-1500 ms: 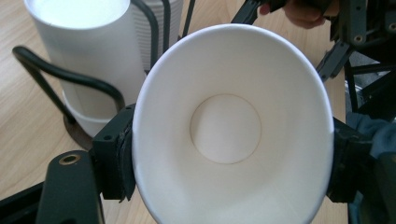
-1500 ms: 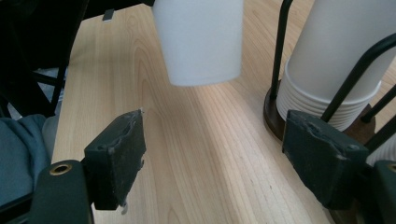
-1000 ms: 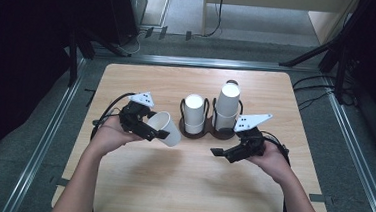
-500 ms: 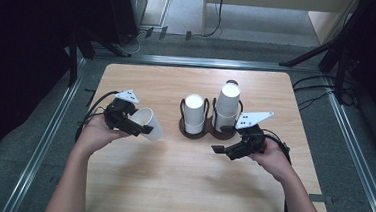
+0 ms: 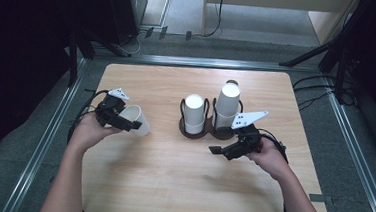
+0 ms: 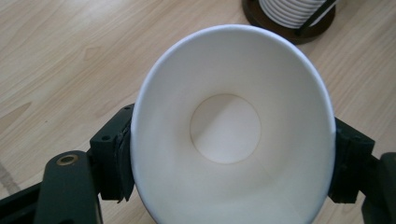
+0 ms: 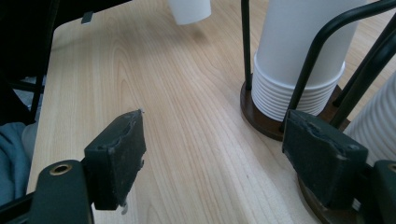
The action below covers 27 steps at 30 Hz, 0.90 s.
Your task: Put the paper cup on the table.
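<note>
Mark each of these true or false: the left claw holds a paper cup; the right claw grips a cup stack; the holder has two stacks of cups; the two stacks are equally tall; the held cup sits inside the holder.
1. The left claw holds a paper cup. True.
2. The right claw grips a cup stack. False: its jaws stand open with nothing between them.
3. The holder has two stacks of cups. True.
4. The two stacks are equally tall. False: the right stack rises higher than the left stack.
5. The held cup sits inside the holder. False: it is off to the left, apart from the holder.
</note>
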{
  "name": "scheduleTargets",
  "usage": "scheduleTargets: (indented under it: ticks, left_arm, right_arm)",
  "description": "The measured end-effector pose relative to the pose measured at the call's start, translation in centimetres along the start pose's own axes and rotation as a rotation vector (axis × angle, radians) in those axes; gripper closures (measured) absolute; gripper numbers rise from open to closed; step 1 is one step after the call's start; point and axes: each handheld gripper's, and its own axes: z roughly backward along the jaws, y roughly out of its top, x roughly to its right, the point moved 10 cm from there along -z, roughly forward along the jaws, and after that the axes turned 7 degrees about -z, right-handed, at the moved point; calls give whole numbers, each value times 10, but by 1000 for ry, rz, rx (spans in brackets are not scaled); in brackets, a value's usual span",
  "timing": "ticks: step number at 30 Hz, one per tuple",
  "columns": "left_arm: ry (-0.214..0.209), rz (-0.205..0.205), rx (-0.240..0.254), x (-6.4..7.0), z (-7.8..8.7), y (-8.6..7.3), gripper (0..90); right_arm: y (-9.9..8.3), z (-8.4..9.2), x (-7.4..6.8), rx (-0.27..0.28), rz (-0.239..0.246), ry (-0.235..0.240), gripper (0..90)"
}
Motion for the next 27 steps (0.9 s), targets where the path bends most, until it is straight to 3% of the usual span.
scheduleTargets:
  ticks: [5,13,17,27]
  left_arm:
    - [64,20,-42,-17,-2,-7,217]
    - [102,33,-72,-33,-5,-13,216]
    - [87,55,-74,-36,-6,-15,211]
    - [147,81,-128,-50,-12,-24,210]
  right_arm:
    - [-2,-1,0,-8,-5,-2,217]
    - [-8,-1,-2,-18,-4,-6,217]
    - [-9,-1,-2,-19,-7,-6,217]
    - [-13,3,-2,-18,-12,-12,217]
